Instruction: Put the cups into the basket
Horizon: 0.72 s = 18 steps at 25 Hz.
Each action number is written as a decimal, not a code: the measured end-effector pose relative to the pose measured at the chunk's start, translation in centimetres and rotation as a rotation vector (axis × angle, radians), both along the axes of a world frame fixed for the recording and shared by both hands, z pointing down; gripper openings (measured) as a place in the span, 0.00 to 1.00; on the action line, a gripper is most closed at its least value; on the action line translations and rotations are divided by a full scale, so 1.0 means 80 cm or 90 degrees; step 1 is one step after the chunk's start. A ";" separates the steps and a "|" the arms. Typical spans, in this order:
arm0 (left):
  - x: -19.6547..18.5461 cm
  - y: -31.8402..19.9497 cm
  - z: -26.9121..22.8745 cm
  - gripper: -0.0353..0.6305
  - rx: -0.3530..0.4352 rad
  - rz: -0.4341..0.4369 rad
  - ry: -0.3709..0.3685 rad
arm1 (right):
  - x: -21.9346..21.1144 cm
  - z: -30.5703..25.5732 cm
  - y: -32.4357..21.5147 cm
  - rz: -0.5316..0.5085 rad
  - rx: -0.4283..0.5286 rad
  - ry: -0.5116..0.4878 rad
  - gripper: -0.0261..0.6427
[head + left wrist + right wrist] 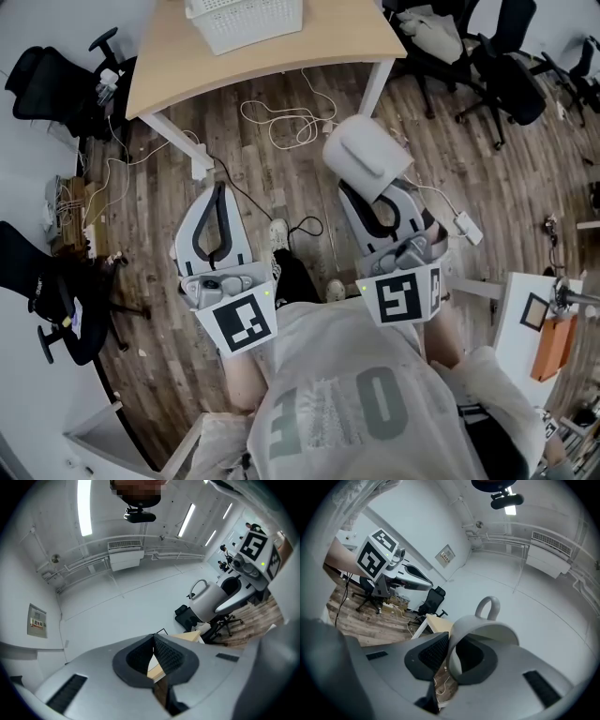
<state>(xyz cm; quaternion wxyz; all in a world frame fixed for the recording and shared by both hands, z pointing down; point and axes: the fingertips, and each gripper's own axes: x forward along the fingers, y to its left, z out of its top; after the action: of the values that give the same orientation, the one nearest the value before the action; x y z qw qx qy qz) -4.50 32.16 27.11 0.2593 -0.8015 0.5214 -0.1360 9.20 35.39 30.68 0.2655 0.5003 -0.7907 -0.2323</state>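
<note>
A pale grey cup [364, 155] with a loop handle hangs over the wooden floor, short of the table, in my right gripper [377, 199], which is shut on its wall. In the right gripper view the cup [487, 630] has its rim clamped between the pads, handle pointing away. My left gripper [221, 192] is level with it to the left, shut and empty; its pads [161, 653] meet with nothing between them. The white slatted basket [246, 21] stands on the light wooden table [169, 56] ahead, half cut off by the top edge of the head view.
Loose cables [281, 122] lie on the plank floor under and before the table. Black office chairs stand at the left [56, 80] and the back right [502, 66]. A small white table [525, 309] with an orange object is at the right.
</note>
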 end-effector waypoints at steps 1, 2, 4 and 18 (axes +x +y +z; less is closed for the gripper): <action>-0.006 -0.019 0.000 0.07 -0.002 0.002 0.005 | -0.004 -0.001 -0.018 0.004 0.001 0.002 0.10; -0.010 -0.038 0.000 0.07 -0.003 0.005 0.007 | -0.008 -0.002 -0.036 0.008 0.002 0.004 0.10; -0.015 -0.076 -0.001 0.07 -0.001 0.014 0.004 | -0.016 -0.004 -0.072 0.015 0.003 0.010 0.10; -0.087 -0.293 -0.038 0.07 0.015 0.086 0.027 | -0.113 -0.035 -0.290 0.046 0.013 0.033 0.10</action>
<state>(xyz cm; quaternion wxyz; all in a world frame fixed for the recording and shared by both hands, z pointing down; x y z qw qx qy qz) -11.47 8.72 24.04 0.2661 -0.8346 0.4729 -0.0951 0.15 12.21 27.85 0.2893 0.5252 -0.7625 -0.2432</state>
